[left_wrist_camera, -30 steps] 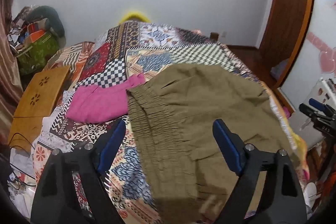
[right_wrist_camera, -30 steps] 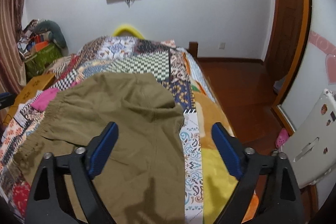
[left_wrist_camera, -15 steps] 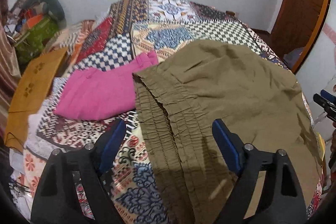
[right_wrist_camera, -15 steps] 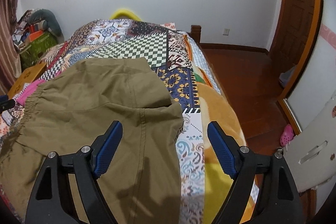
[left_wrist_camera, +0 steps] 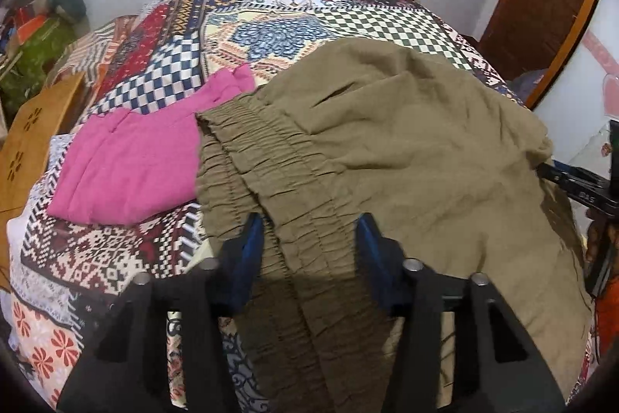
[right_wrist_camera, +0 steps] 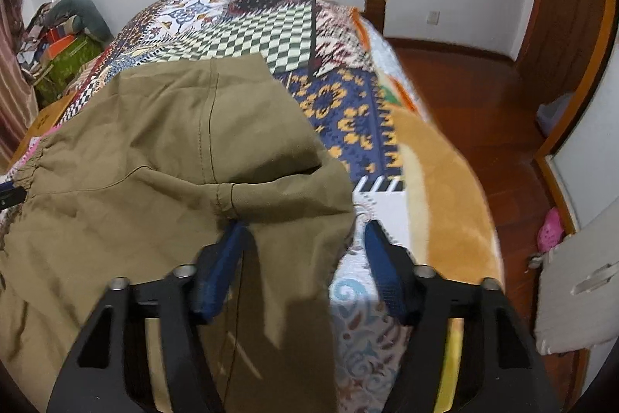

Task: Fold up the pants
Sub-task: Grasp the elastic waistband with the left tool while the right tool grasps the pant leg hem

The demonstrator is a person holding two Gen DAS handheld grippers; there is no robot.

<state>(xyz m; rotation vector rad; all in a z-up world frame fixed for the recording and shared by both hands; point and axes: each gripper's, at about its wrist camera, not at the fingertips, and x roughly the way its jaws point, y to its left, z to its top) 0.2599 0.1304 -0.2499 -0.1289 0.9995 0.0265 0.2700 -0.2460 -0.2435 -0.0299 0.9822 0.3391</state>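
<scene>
Olive-green pants lie spread on a patchwork bedspread. My left gripper is low over their gathered elastic waistband. Its jaws are closing with the waistband between the blue pads, not visibly pinched. In the right wrist view the pants end in a folded edge with a seam. My right gripper straddles that edge, its jaws closing, with cloth between the pads and the left pad tucked under the fold. The right gripper also shows at the pants' far side.
A pink garment lies left of the waistband, touching it. A low wooden table stands at the bed's left side, with piled things behind it. Right of the bed are a wooden floor, a door and a pink shoe.
Both grippers came down and forward onto the pants. Their jaws narrowed from wide open, and the cloth now sits between the pads of each.
</scene>
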